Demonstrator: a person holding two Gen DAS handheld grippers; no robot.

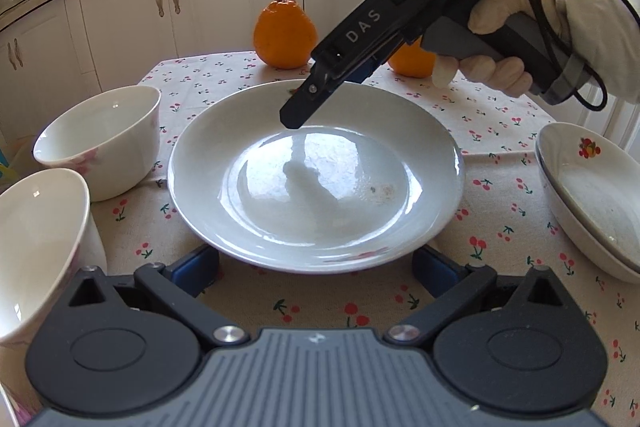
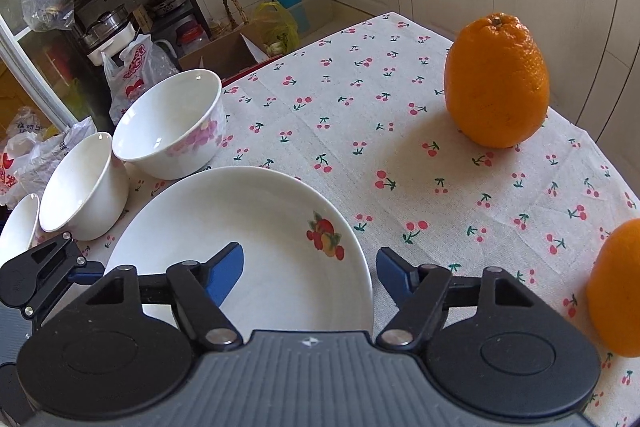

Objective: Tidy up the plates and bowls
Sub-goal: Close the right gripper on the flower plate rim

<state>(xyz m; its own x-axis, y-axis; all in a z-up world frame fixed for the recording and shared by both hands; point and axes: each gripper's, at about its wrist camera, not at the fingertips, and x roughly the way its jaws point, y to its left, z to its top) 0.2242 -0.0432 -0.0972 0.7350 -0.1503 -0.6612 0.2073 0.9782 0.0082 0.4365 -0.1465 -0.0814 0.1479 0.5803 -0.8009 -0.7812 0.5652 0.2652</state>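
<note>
The right gripper (image 2: pixel 310 273) hangs over the far rim of the large plate (image 2: pixel 248 227), its blue pads (image 2: pixel 226 273) spread with the rim between them, one pad over the plate's well and the other outside over the cherry-print tablecloth (image 2: pixel 360 99); neither pad presses the china, though how close the outer pad stands to the rim is hard to judge through the fisheye. No earlier view is given, so only the stance is told: jaws apart, nothing pinched. The left gripper (image 1: pixel 316 267) sits at the near edge of the same plate, its pads wide on either side of the rim and gripping nothing. Judged from this, the step in hand is taking hold of the plate by its rim. To do it well, the right jaws should straddle the lip squarely, close until both pads bear flat on the china, and lift only once the hold is firm, since glazed ware slips. The plate lies mid-table: the flowered bowl (image 2: pixel 172 123) and a second bowl (image 2: pixel 82 187) stand to its left in the right wrist view, two stacked dishes (image 1: pixel 592 195) at the right in the left wrist view, and an orange (image 2: pixel 496 79) well apart at the far side.
</note>
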